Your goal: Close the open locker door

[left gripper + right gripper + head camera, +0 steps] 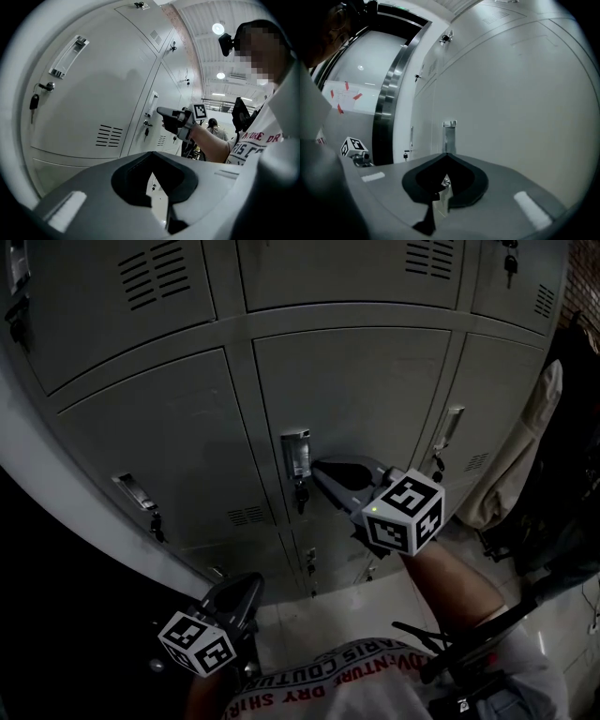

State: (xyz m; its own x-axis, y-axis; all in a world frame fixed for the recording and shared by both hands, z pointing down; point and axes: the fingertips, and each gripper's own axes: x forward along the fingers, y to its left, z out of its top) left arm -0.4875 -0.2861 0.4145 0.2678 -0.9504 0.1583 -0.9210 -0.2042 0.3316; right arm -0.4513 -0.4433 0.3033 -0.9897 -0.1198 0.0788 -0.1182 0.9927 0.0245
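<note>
Right gripper (321,468) is hovering with its tips just beside the handle (296,454) of the middle locker door (356,399), fingers closed together, gripping nothing. The door is sitting in the lower locker row straight ahead of the person, looking level with the neighbouring doors, and a key (300,495) is hanging just below the handle. Left gripper (249,583) is hanging low by the person's shirt (356,681), well apart from the door, fingers also closed and empty.
</note>
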